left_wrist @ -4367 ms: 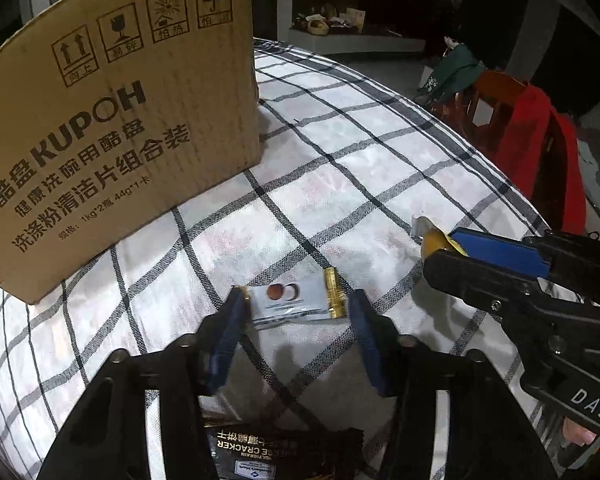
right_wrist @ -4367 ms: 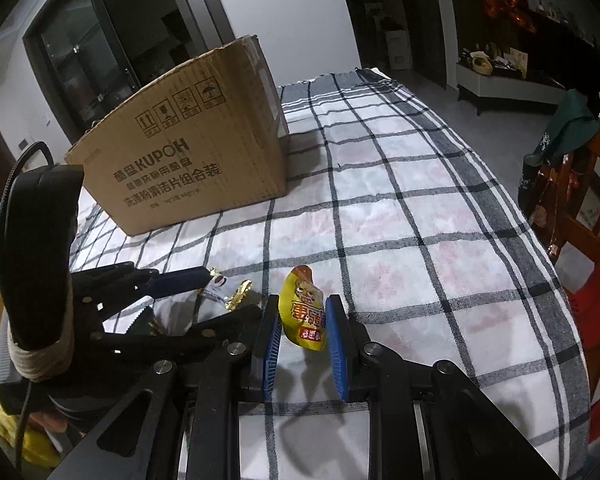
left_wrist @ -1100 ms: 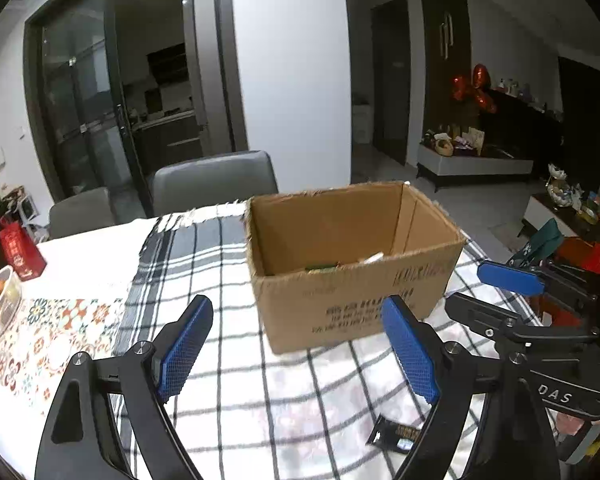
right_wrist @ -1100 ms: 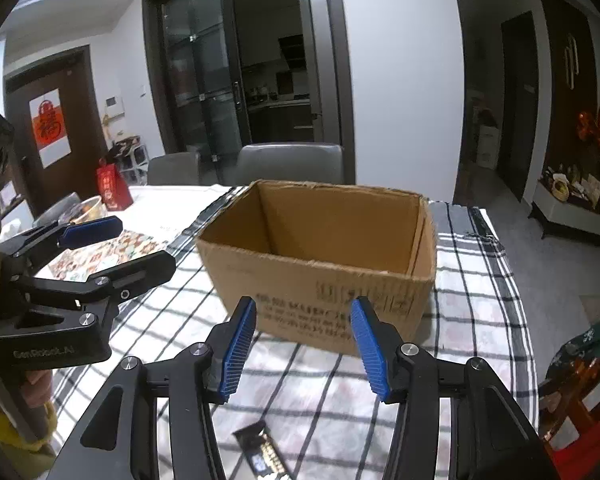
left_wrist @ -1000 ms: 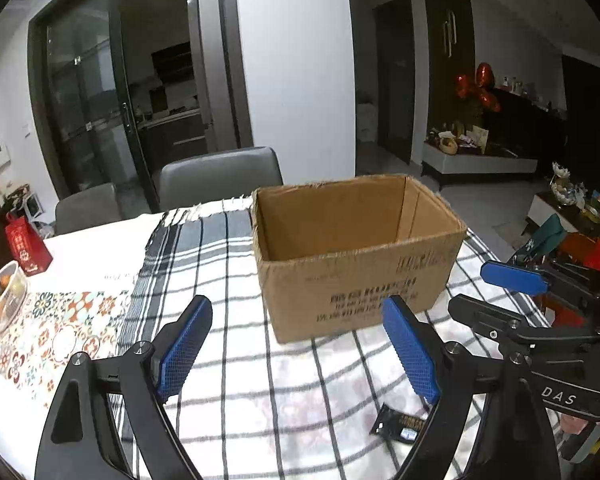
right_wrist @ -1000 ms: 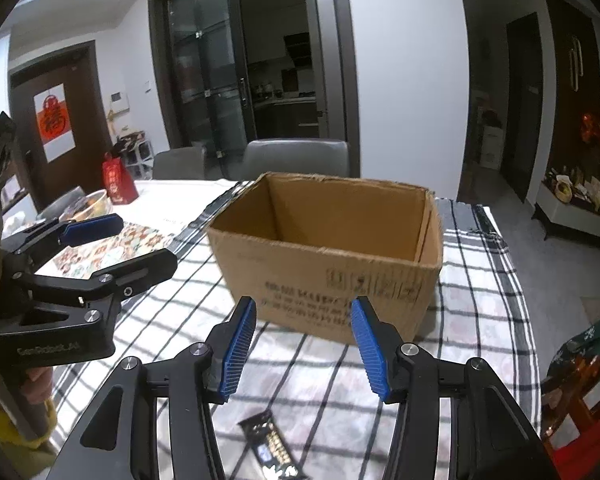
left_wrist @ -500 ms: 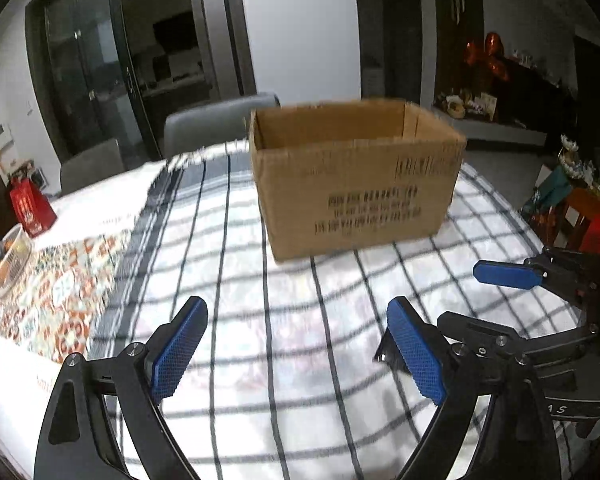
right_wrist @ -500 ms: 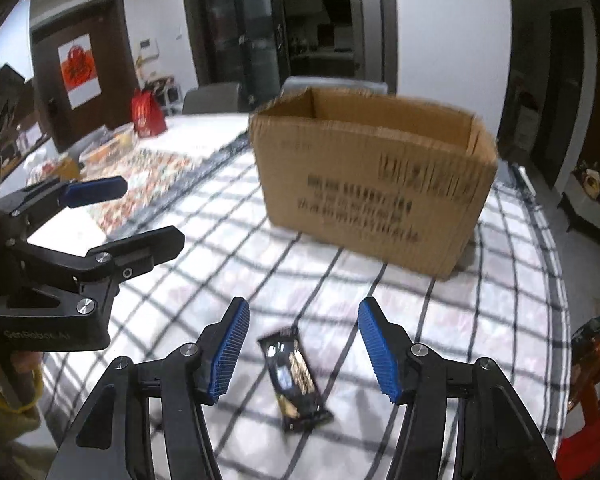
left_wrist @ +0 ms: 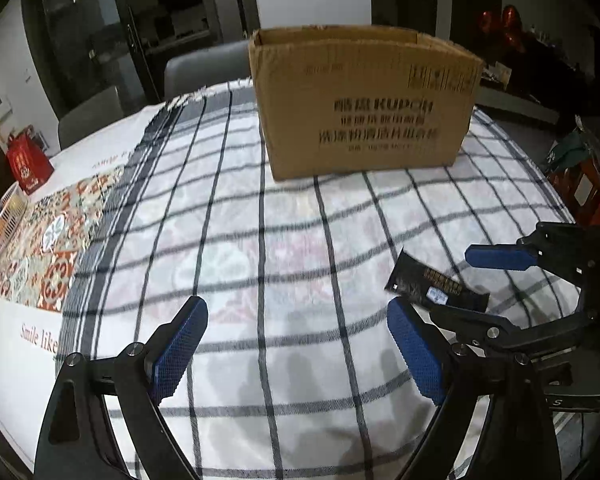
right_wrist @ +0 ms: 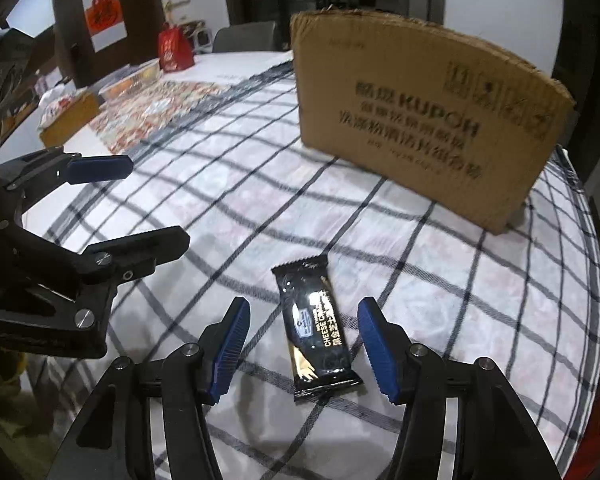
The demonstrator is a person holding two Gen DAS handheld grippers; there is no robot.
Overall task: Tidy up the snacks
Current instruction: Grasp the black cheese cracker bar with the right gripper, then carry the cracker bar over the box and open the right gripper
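Right tool (right_wrist: 302,344): blue pads stand apart on either side of a black snack packet, low in the centre of the right wrist frame; neither pad touches it, nothing is held.
Left tool (left_wrist: 298,350): jaws wide, only bare cloth between the pads, at the bottom of the left wrist frame.
Black snack packet (right_wrist: 320,330): lies flat on the bench, long side running away from the camera, "CHEESE" printed on it; in the left wrist frame it sits at right of centre (left_wrist: 436,286), just beyond the left tool's right pad.
Cardboard box (left_wrist: 364,100): stands upright on the bench at the upper centre, top open, dark print on its near face; well apart from the packet.
Bench (left_wrist: 260,240): covered by a white cloth with dark checks; a patterned mat (left_wrist: 44,236) lies at the left edge.
Red bag (right_wrist: 174,50): upper left of the right wrist frame, far side of the bench.
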